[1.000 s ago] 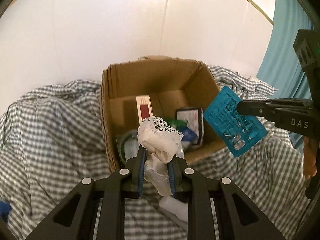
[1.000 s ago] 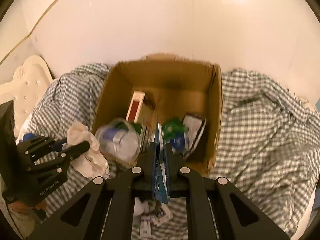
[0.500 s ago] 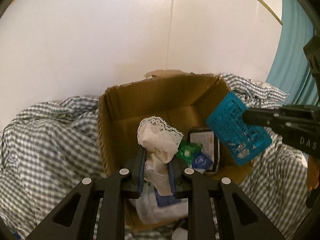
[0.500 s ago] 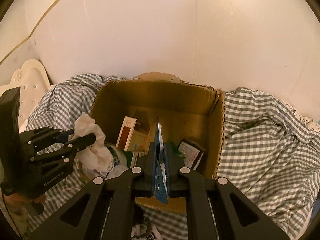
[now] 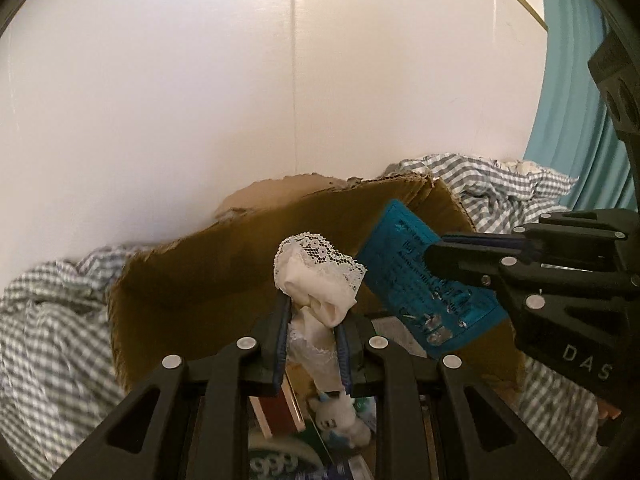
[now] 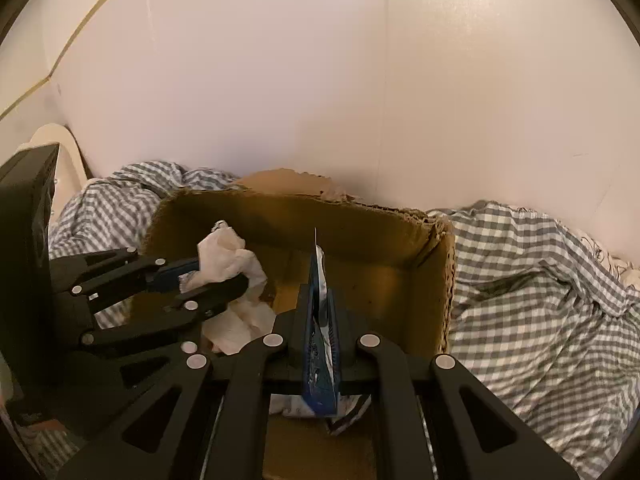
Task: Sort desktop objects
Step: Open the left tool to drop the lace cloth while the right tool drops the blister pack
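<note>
My left gripper (image 5: 314,312) is shut on a white lace-edged cloth (image 5: 316,276) and holds it over the open cardboard box (image 5: 192,276). It also shows in the right wrist view (image 6: 216,276) with the cloth (image 6: 228,256). My right gripper (image 6: 320,312) is shut on a flat blue packet (image 6: 320,320), edge-on, above the box (image 6: 428,280). In the left wrist view the packet (image 5: 424,284) hangs at the right, held by the right gripper (image 5: 444,252). Inside the box lie a red-and-white carton (image 5: 276,412), a small white plush toy (image 5: 340,412) and other items.
The box sits on a rumpled grey-and-white checked sheet (image 6: 540,280) against a white wall (image 6: 320,80). A teal curtain (image 5: 576,100) hangs at the right. A cream headboard (image 6: 60,148) stands at the left.
Both grippers have moved forward and over the box, each still holding its item. The box now fills the lower view and its contents lie beneath the fingers.
</note>
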